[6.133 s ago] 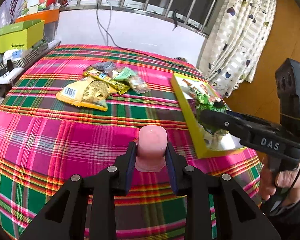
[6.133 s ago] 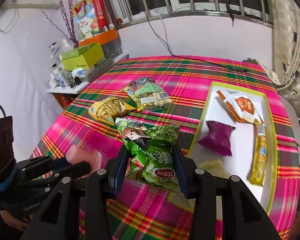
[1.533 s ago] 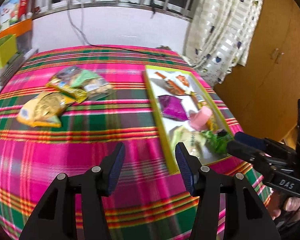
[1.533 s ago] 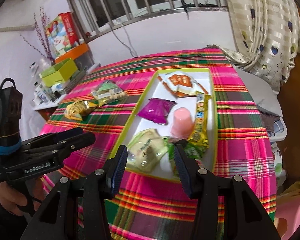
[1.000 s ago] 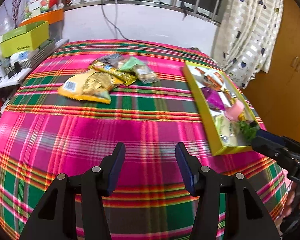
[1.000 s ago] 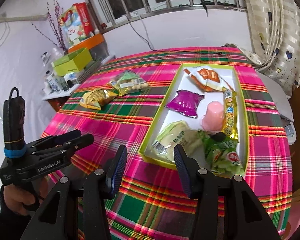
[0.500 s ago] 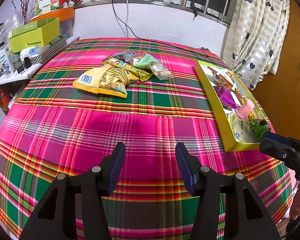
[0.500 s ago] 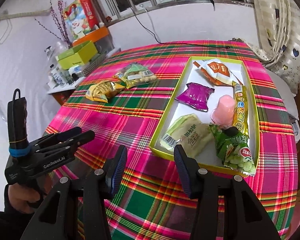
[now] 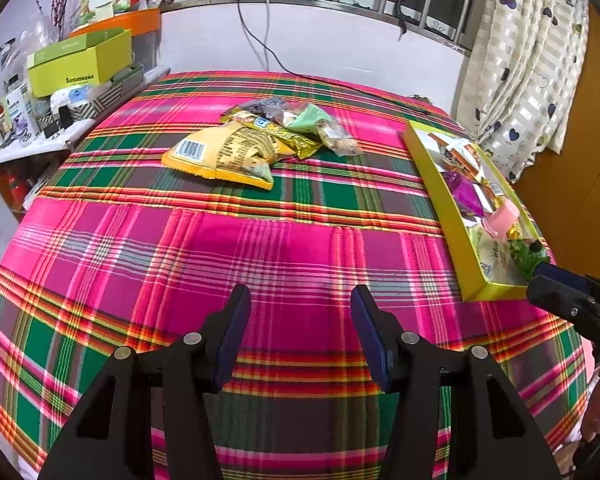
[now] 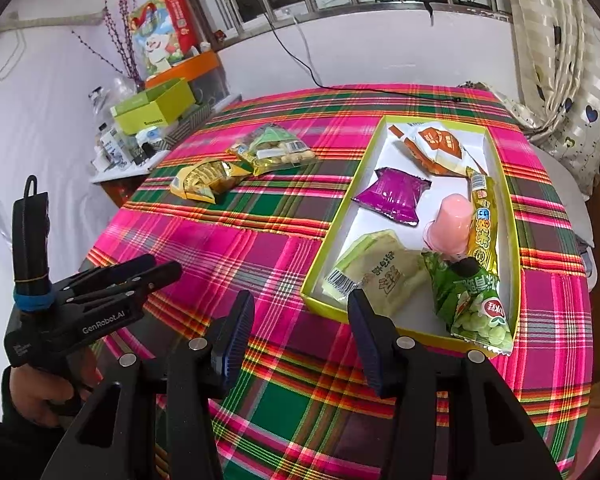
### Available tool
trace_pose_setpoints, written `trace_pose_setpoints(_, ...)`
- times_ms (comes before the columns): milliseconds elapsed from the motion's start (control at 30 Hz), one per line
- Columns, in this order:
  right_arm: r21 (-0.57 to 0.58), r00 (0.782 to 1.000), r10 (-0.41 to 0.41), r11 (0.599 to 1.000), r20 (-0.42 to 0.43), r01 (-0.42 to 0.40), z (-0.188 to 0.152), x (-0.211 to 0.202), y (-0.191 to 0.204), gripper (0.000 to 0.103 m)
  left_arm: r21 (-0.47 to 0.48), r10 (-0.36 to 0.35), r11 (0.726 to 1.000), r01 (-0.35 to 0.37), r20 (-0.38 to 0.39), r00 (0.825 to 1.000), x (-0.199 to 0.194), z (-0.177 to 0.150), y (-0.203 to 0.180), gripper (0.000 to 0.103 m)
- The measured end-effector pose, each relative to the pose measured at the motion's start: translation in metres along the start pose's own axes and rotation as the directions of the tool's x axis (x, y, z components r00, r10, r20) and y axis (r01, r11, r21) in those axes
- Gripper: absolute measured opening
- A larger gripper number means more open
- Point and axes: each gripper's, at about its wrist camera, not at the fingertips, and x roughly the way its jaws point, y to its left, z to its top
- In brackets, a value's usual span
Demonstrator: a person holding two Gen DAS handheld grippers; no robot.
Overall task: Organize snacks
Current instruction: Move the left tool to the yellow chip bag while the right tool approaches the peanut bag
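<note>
A yellow-rimmed tray on the right of the plaid table holds a pink jelly cup, a green pea bag, a purple packet, an orange packet, a pale green packet and a yellow stick snack. The tray also shows in the left wrist view. A yellow chip bag and a clear nut bag lie loose on the cloth with other packets. My left gripper is open and empty above the near cloth. My right gripper is open and empty before the tray's near edge.
A shelf with green boxes and small items stands left of the table. A window wall with a cable is behind. A curtain hangs at the right. The table's near edge curves close below both grippers.
Both grippers released their snacks into the tray and opened. Over the last second both have drawn back toward the near edge; the left one swung left toward the loose packets.
</note>
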Motion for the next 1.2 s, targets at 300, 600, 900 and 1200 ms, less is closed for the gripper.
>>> trace_pose_setpoints(300, -0.035, 0.999, -0.005, 0.999, 0.054, 0.007, 0.004, -0.001, 0.006, 0.048, -0.027, 0.033, 0.999, -0.032, 0.008, 0.999, 0.001, 0.001, 0.013, 0.053)
trace_pose_setpoints(600, -0.057, 1.000, 0.009, 0.998, 0.025, -0.008, 0.014, 0.013, 0.016, 0.047, -0.071, 0.014, 0.997, -0.014, 0.000, 1.000, 0.005, 0.005, 0.031, 0.053)
trace_pose_setpoints(900, -0.069, 1.000, -0.001, 0.998, -0.009, 0.001, 0.036, 0.042, 0.025, 0.047, -0.131, -0.002, 0.991, 0.000, -0.014, 1.000, 0.014, 0.018, 0.057, 0.053)
trace_pose_setpoints(1200, -0.121, 1.000, -0.005, 0.993, -0.024, 0.002, 0.069, 0.072, 0.041, 0.050, -0.079, -0.015, 0.997, 0.017, 0.029, 0.999, 0.029, 0.062, 0.069, 0.053)
